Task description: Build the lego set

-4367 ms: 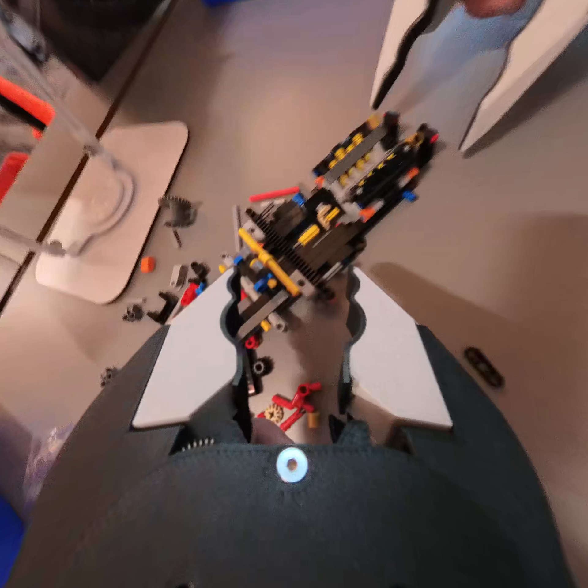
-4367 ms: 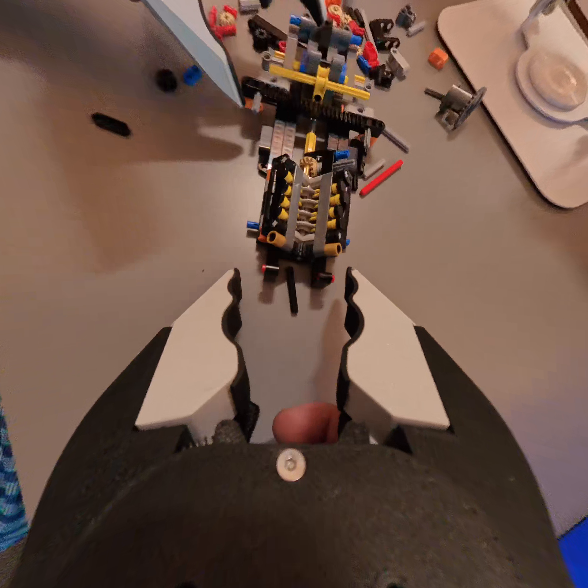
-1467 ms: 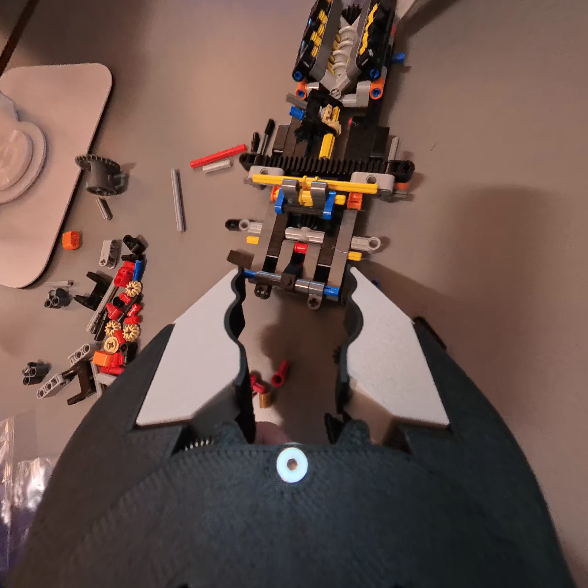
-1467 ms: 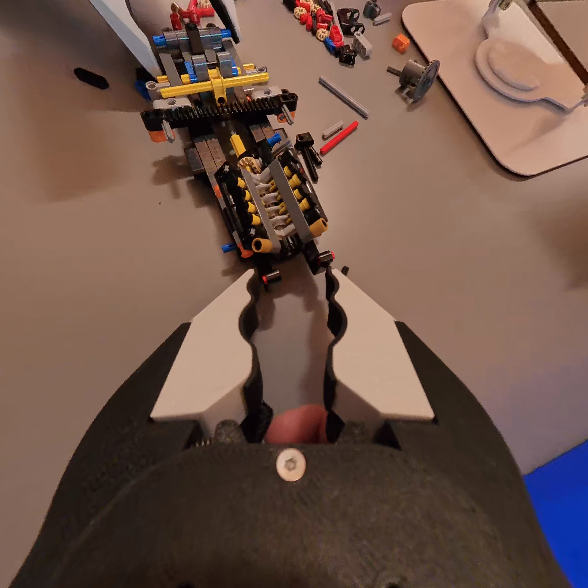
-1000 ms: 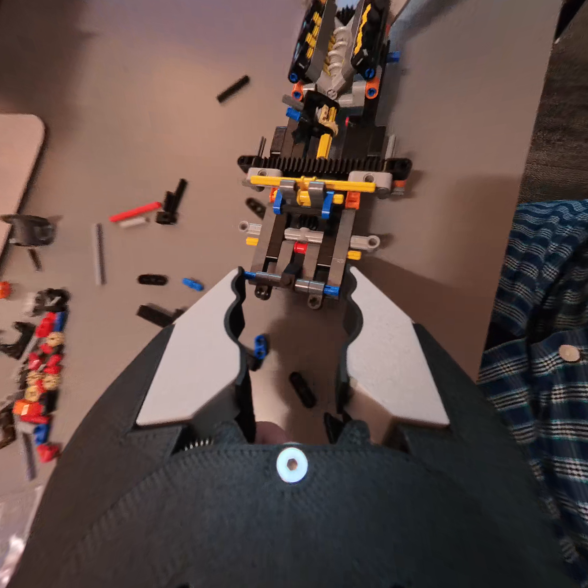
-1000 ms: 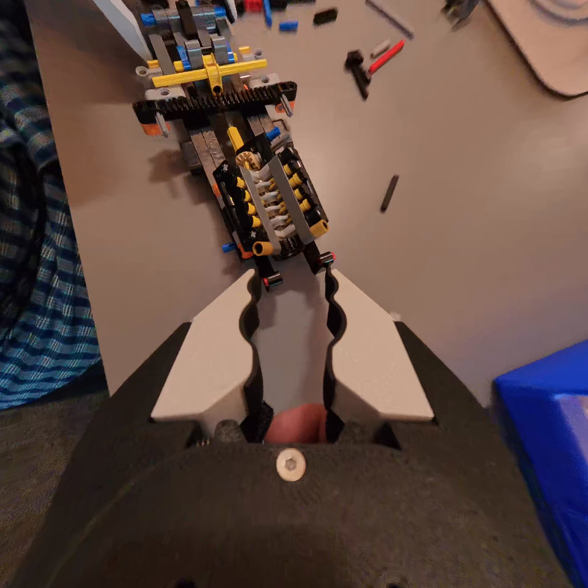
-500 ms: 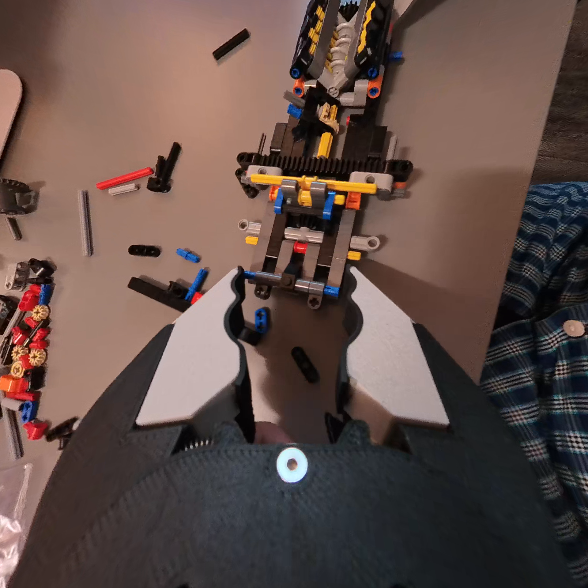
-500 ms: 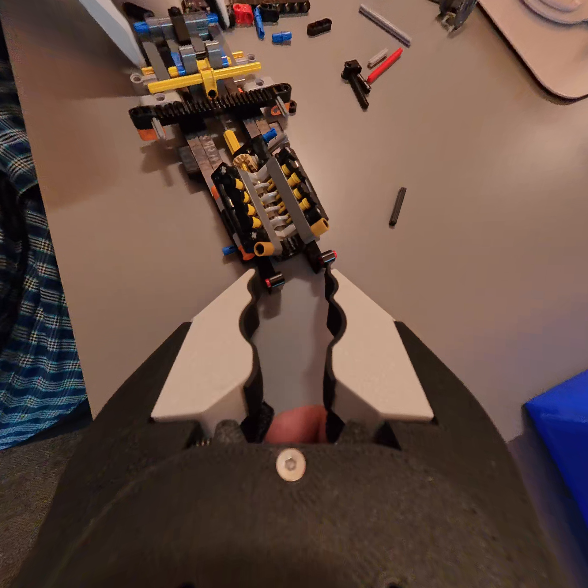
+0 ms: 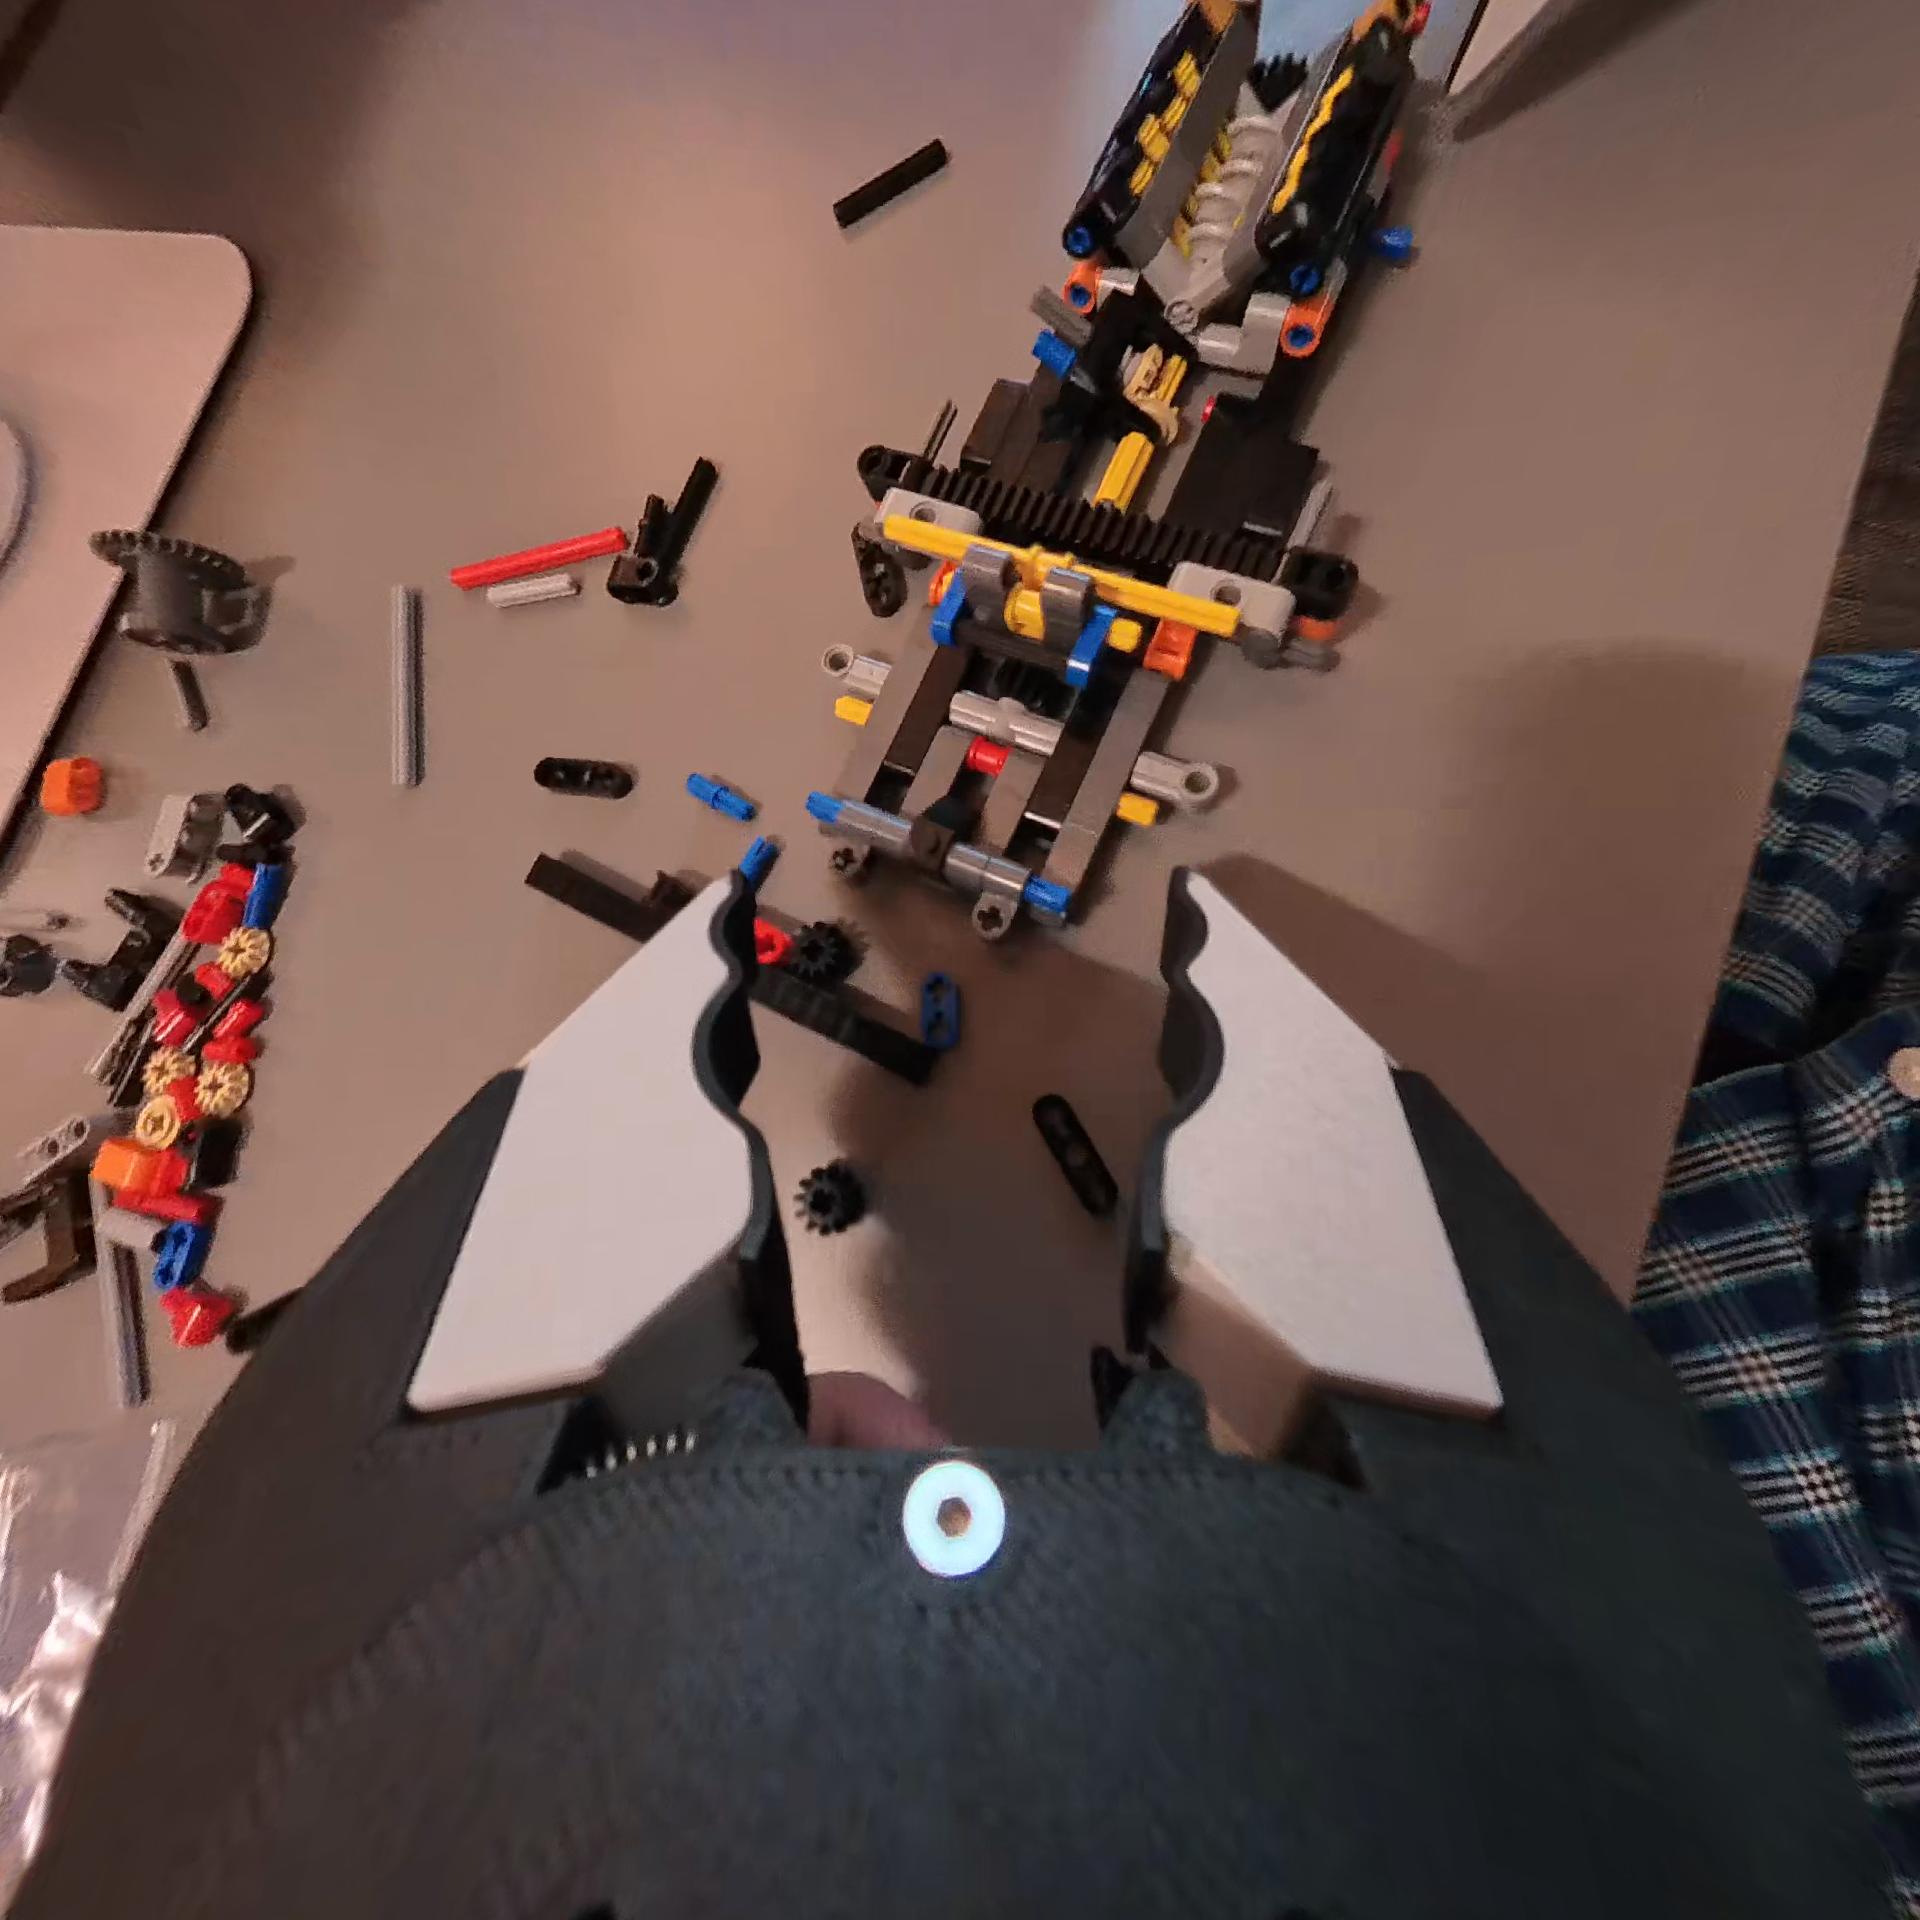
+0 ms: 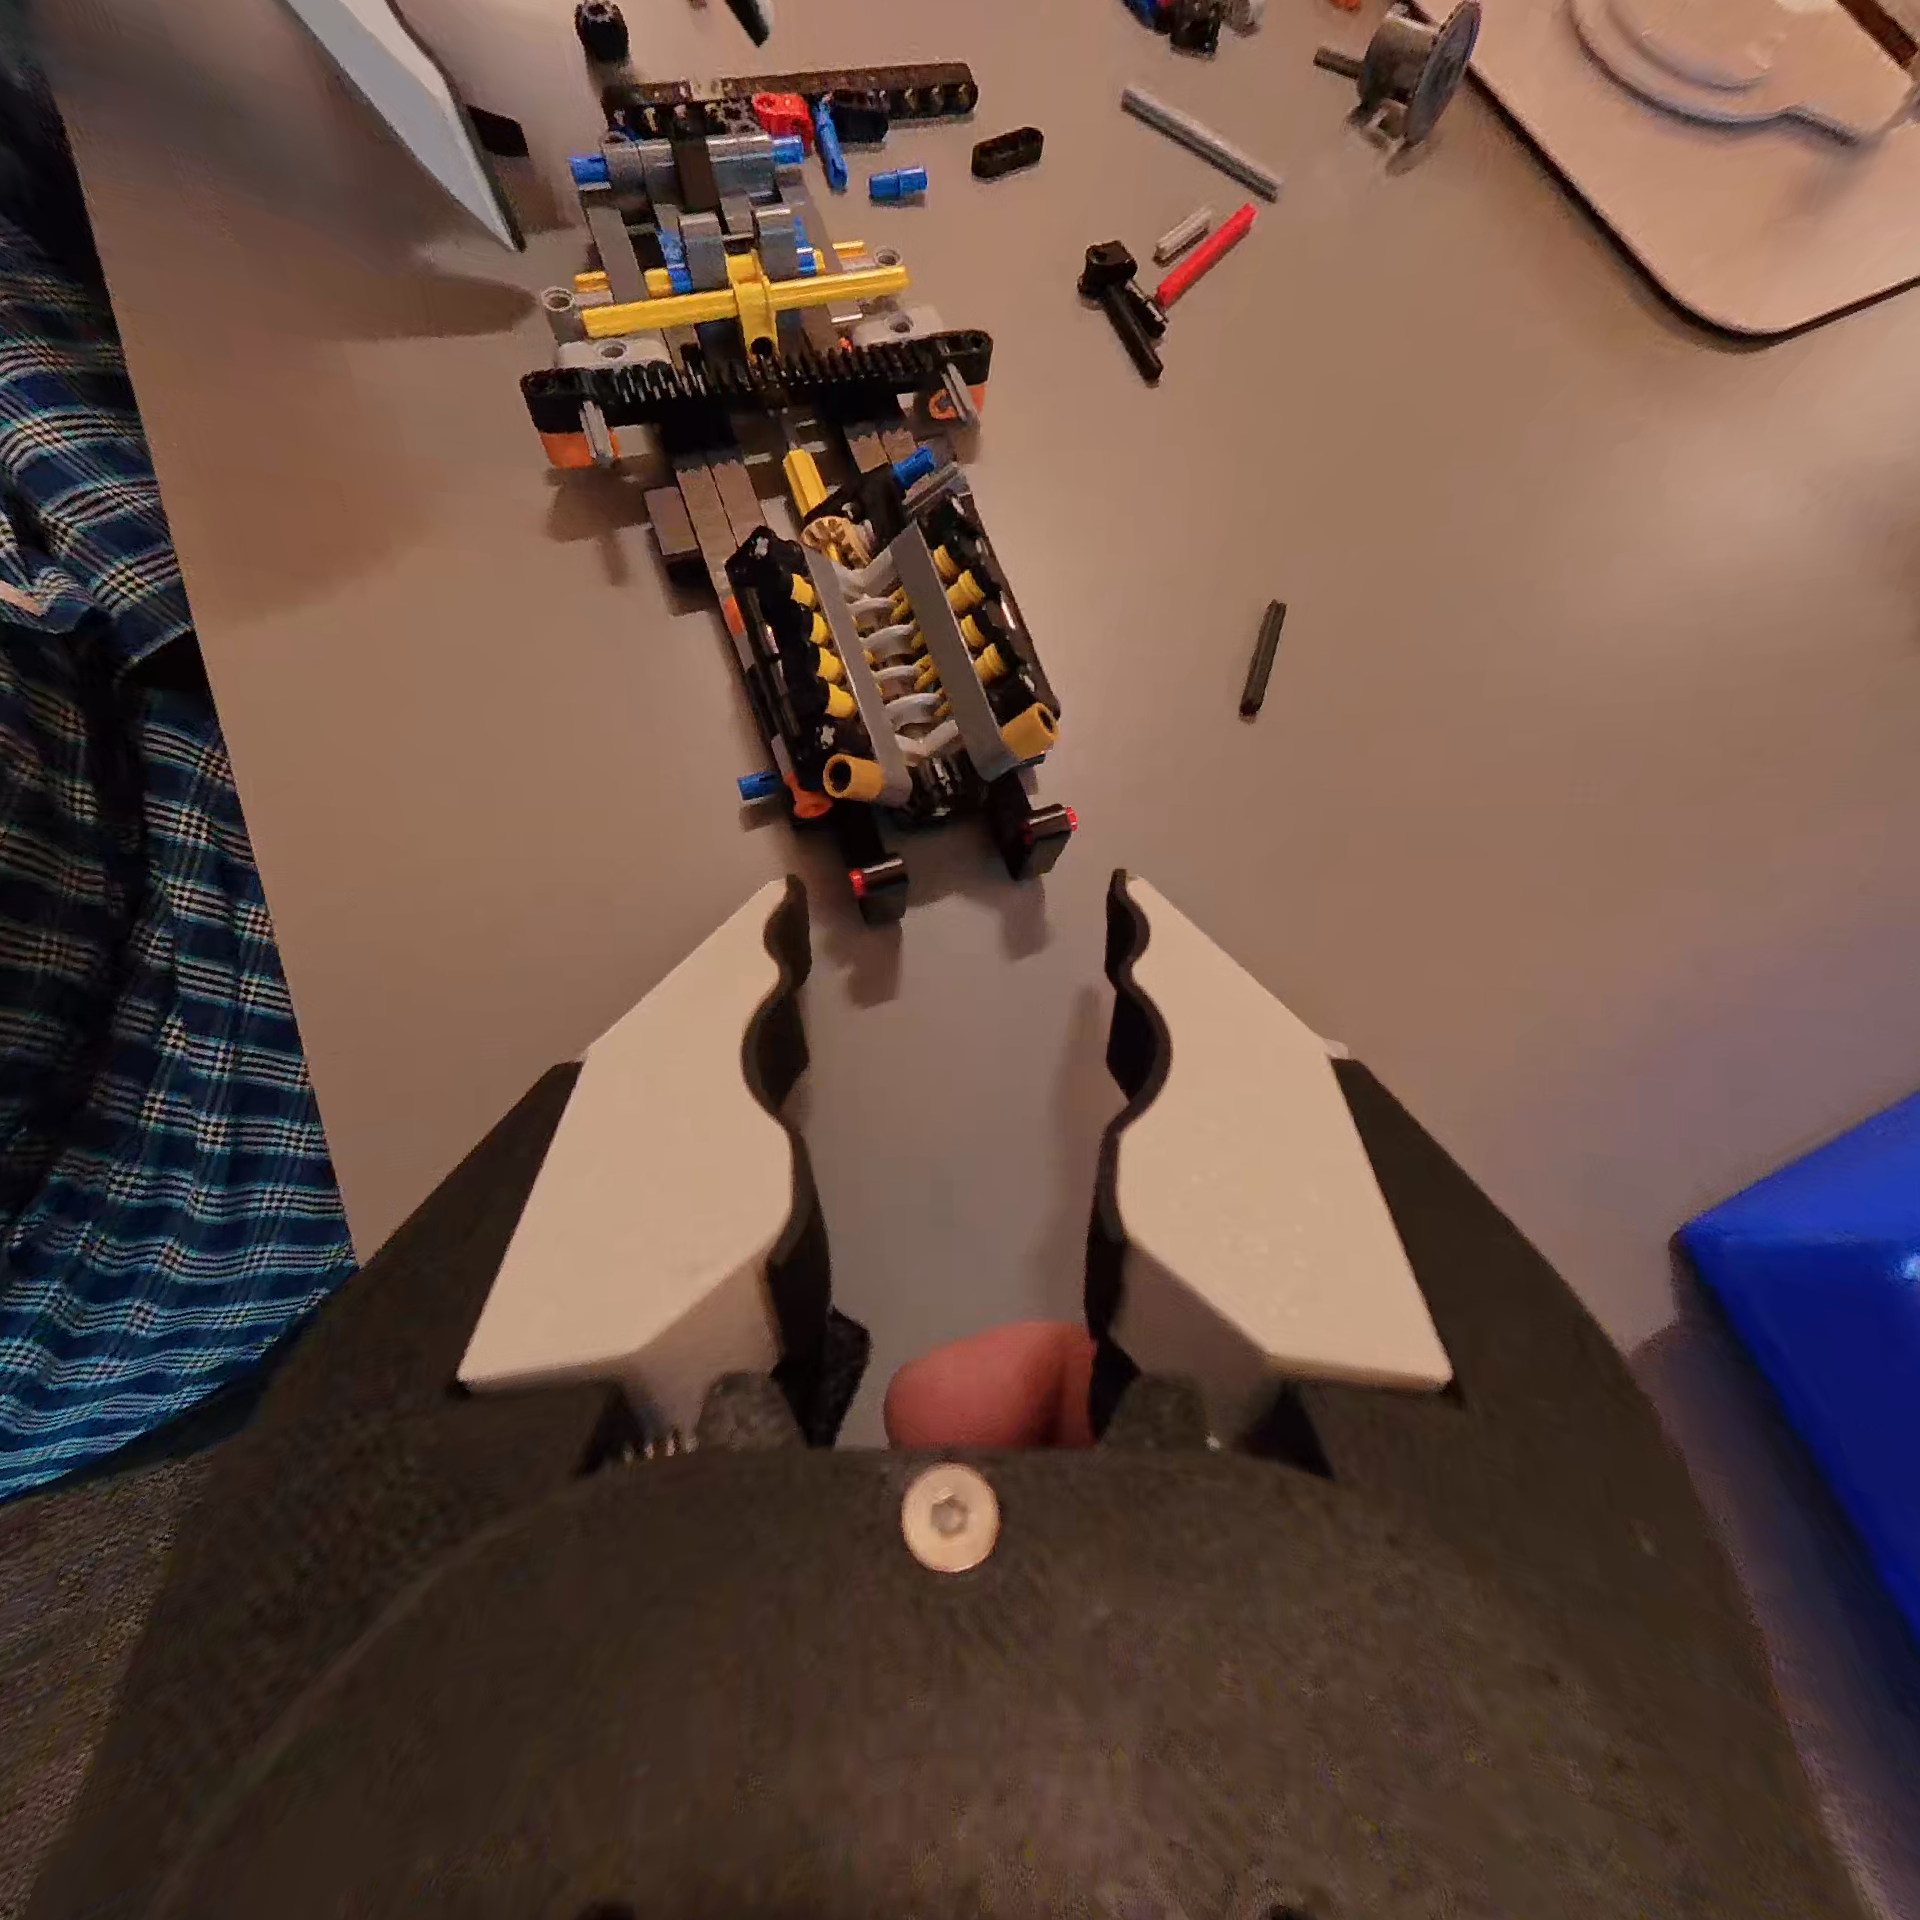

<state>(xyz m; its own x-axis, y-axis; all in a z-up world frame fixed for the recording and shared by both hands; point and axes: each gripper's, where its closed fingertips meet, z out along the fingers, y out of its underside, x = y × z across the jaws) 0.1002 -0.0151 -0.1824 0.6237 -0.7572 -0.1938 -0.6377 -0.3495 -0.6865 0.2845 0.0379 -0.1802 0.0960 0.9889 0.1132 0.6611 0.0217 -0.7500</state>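
Note:
The long lego chassis (image 9: pixel 1081 634) lies flat on the grey table, with a yellow crossbar, a black toothed rack and an engine block (image 9: pixel 1236 177) at its far end. My left gripper (image 9: pixel 961 904) is open and empty, just short of the chassis's near end, above a small black gear (image 9: pixel 828 1195) and a long black beam (image 9: pixel 831 1023). In the right wrist view the engine block (image 10: pixel 894 665) is the near end of the chassis (image 10: pixel 758 312). My right gripper (image 10: pixel 956 904) is open and empty, just short of its two black prongs. The left gripper's finger (image 10: pixel 416 114) shows beyond the chassis.
A pile of small loose parts (image 9: pixel 197 1039), a dark differential gear (image 9: pixel 171 592), a grey axle (image 9: pixel 407 686) and a red axle (image 9: pixel 540 556) lie left. A black axle (image 10: pixel 1262 658) lies right of the engine. A pale board (image 10: pixel 1766 187), a blue box (image 10: pixel 1829 1351) and a person's plaid shirt (image 10: pixel 104 831) border the table. The gap from one gripper's tips to the other's is roughly 20 cm. To the small black gear (image 9: pixel 828 1195): left tips about 6 cm, right tips about 25 cm.
Both grippers had their tips at the chassis's ends while it swung nearer the table edge. Now both have drawn back a little, and the right gripper's jaws stand wider apart.

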